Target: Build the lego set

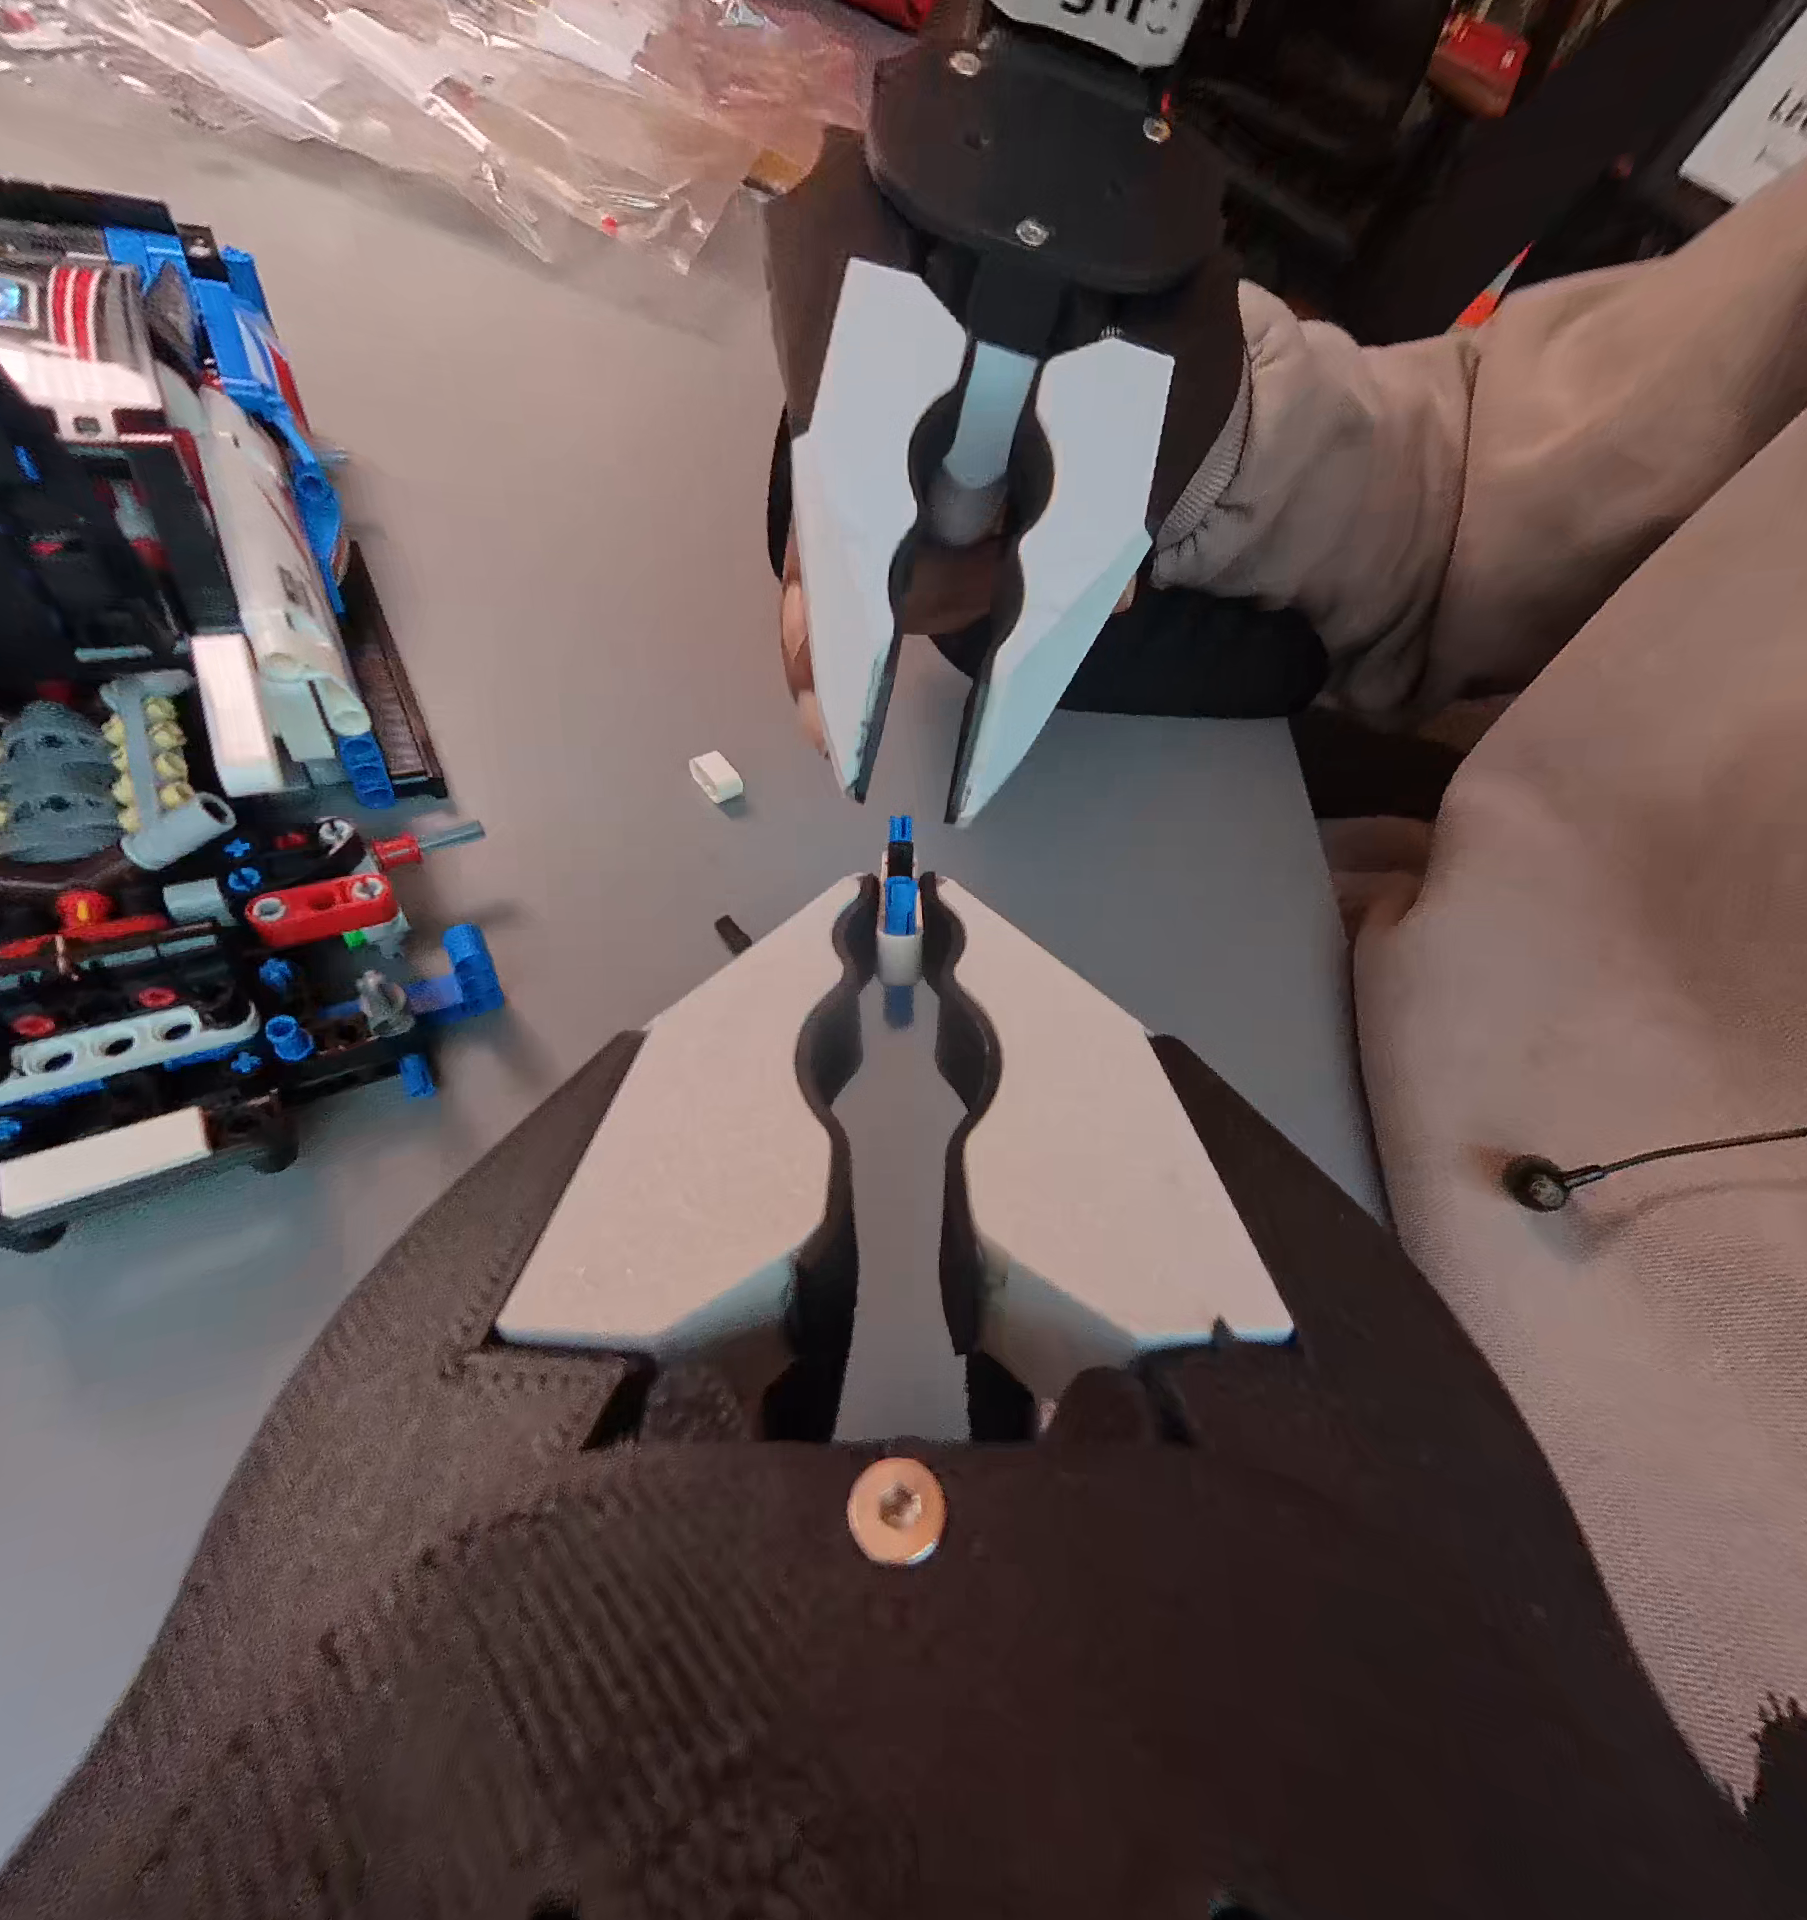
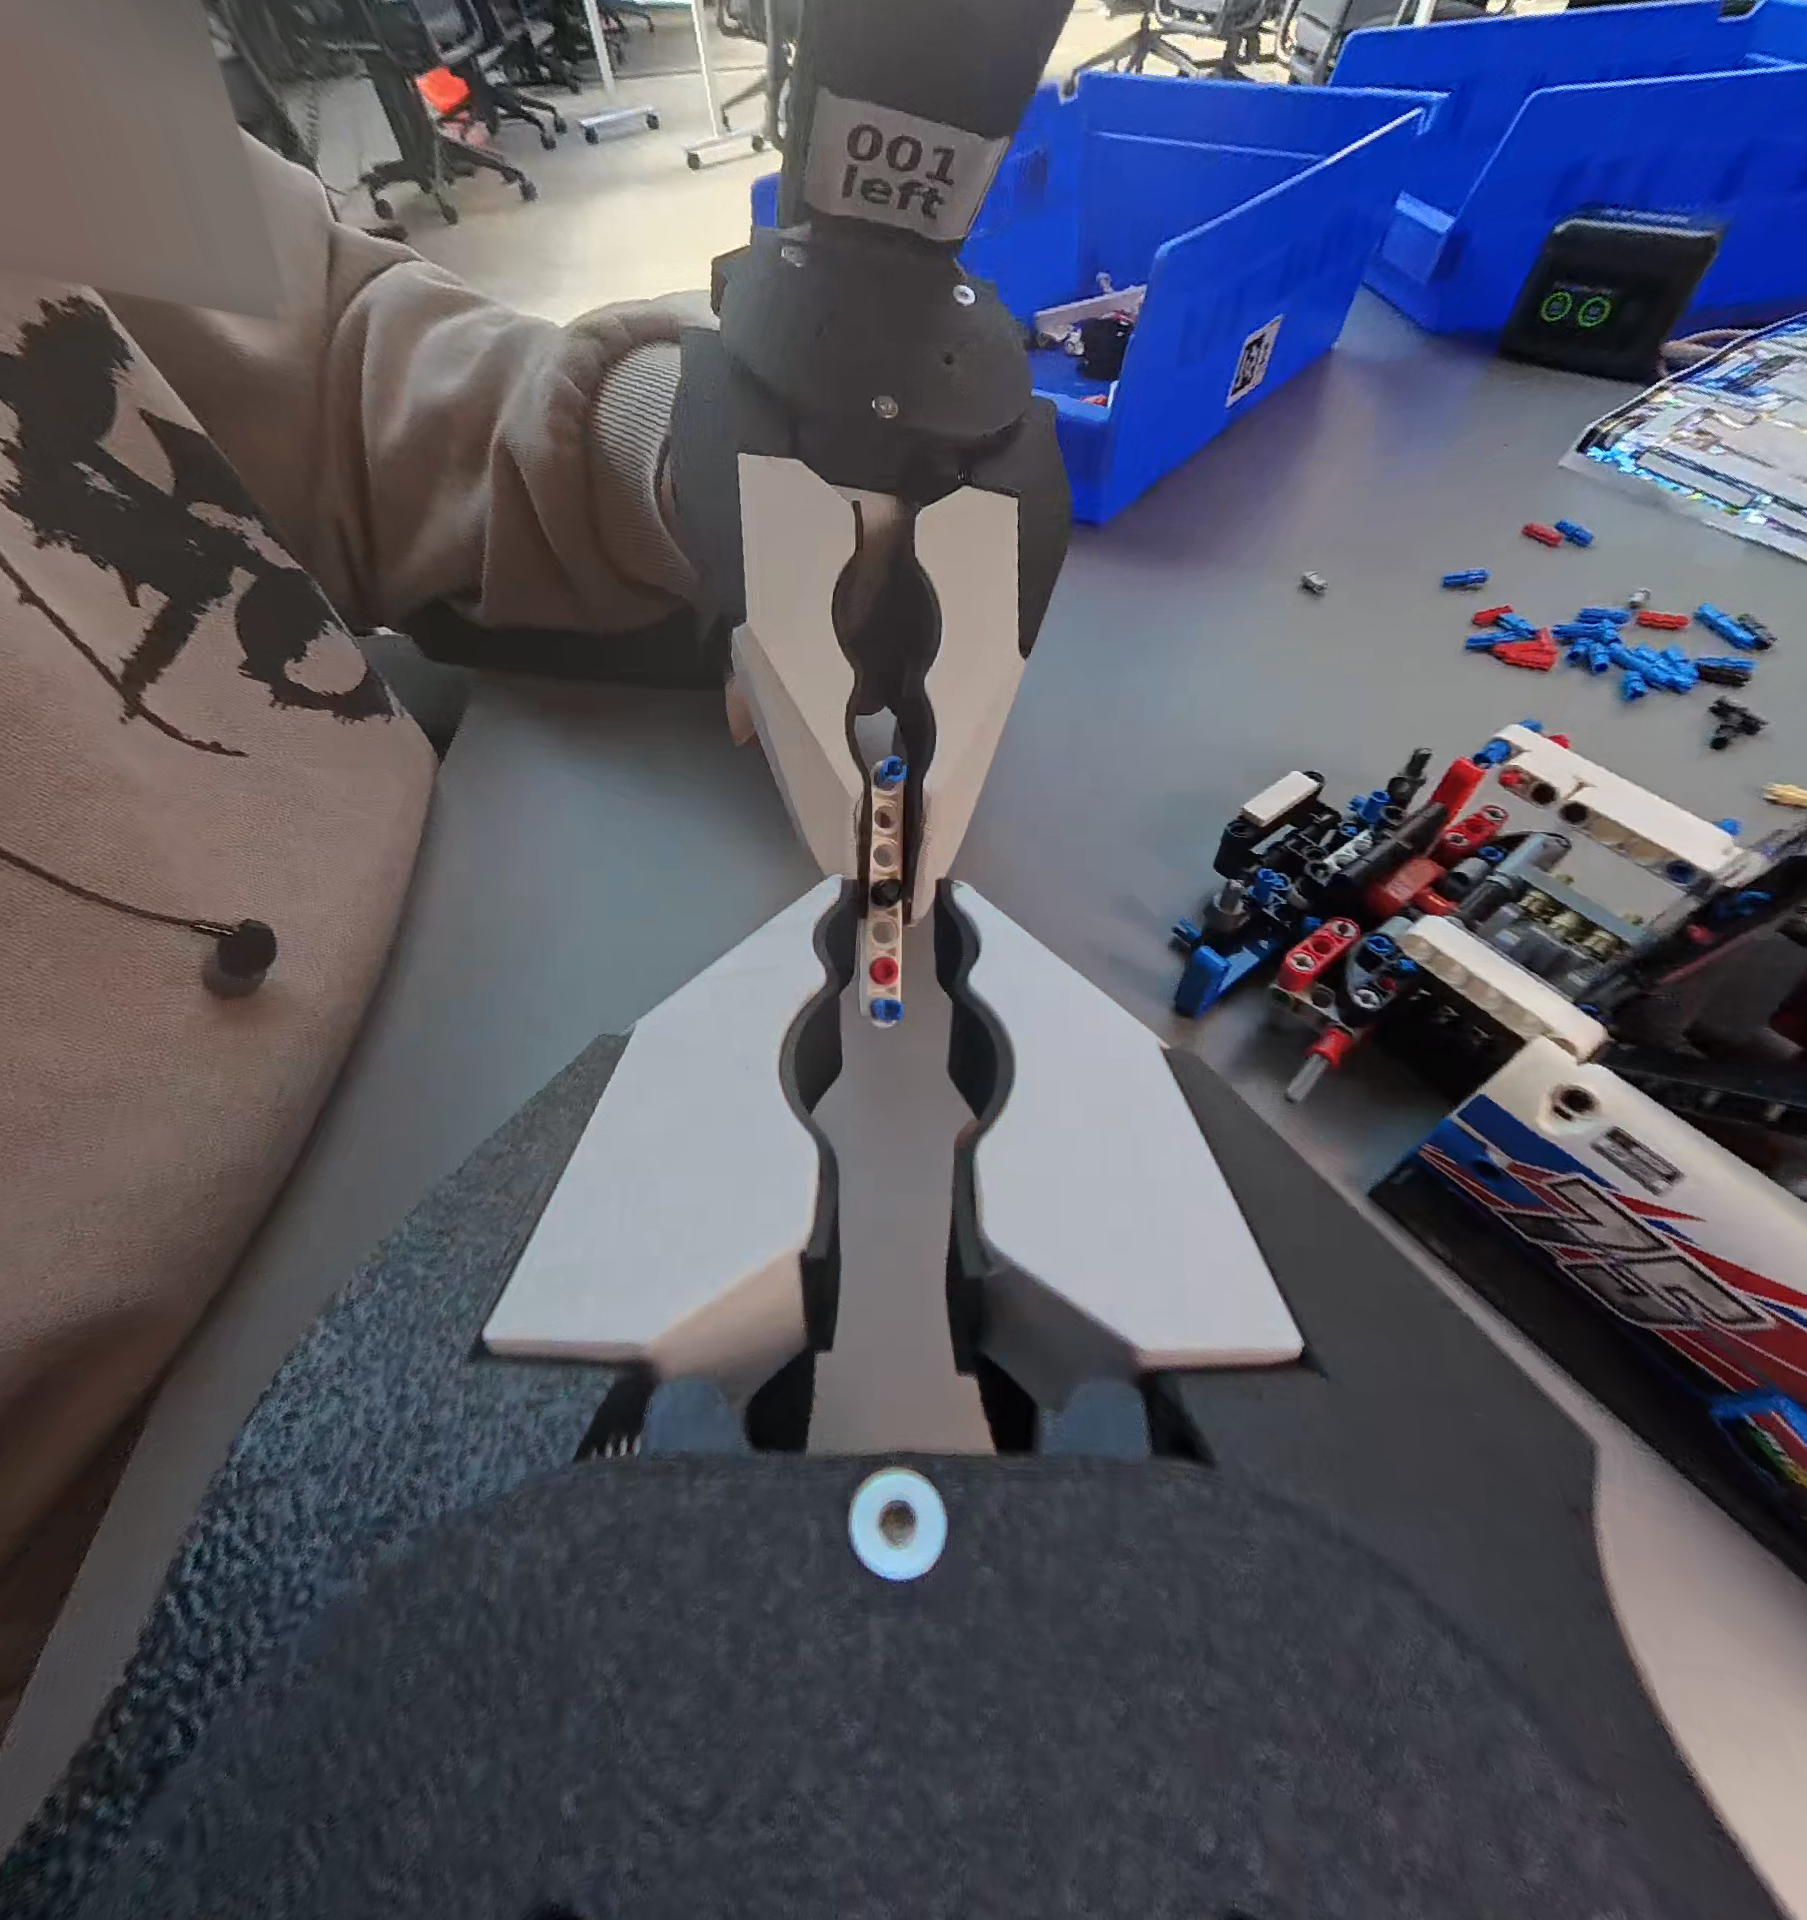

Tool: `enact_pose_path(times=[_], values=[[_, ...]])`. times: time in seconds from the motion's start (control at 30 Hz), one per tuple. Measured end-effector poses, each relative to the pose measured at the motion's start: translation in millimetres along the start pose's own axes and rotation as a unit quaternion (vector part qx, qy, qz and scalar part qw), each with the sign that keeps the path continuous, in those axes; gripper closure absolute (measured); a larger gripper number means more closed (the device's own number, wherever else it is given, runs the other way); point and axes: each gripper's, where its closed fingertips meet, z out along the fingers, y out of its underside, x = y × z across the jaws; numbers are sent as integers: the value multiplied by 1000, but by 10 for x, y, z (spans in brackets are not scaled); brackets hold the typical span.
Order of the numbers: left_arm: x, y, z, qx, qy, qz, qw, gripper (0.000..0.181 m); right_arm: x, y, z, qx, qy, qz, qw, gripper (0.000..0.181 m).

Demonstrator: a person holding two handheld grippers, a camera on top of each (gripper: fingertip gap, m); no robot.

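So progress-wise we were well past the middle, by our guess. Over on the left of the left wrist view sat the half-built car [image 1: 140,686]: body panels in white, blue and red were already on, and a grey engine block with tan pins showed in the open chassis, but the near end was bare beams and connectors, so plenty was left there. A small white piece [image 1: 717,777] lay loose on the grey surface [image 1: 566,520] just beside it, with crumpled clear bags [image 1: 442,94] farther back.

In the middle, our left tongs [image 1: 897,883] were clamped on a short white beam [image 2: 884,894], which already carried blue pins at both ends, plus a black and a red one. We held it in the air above the surface, near its edge. Our right tongs [image 2: 886,885] stood apart around the beam's free end, not gripping it as far as we could tell.

Off to the right in the right wrist view, a scatter of blue and red pins [image 2: 1605,649] was unused, the instruction booklet [image 2: 1751,457] lay open, and blue bins [image 2: 1242,281] held more parts. So this little sub-assembly looked nearly pinned up but not yet mounted.
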Motion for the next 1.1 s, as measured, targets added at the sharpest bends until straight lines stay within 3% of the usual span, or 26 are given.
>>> enact_pose_path(times=[0.13, 0.37, 0.57, 0.73, 0.93, 0.97, 1.0, 1.1], values=[[49, 14, 23, -19, -29, 65, 997, 176, -65, 76, 72, -15, -22, 7, 1000, 176], [57, 42, 24, -37, -48, 109, 992, 176, -103, 94, 90, -16, -27, -10, 999, 179], [59, -75, -60, 11, -8, 28, 1000, 175, -61, -13, 20, 26, -38, 12, 999, 180], [134, -59, -46, -7, 2, 31, 999, 174, -130, -44, -3, 53, -69, 45, 995, 181], [183, -224, -109, 41, 41, -7, 998, 175, -138, -202, -102, 101, -96, 55, 989, 180], [131, -155, -127, 24, 29, -6, 999, 175, -109, -304, -195, 136, -96, 63, 984, 180], [14, -35, -154, 3, 0, 3, 1000, 175, -26, -455, -380, 184, -91, 80, 975, 181], [-14, -54, -207, 25, 17, -38, 999, 175, 100, -409, -509, 162, -31, 48, 985, 180]])
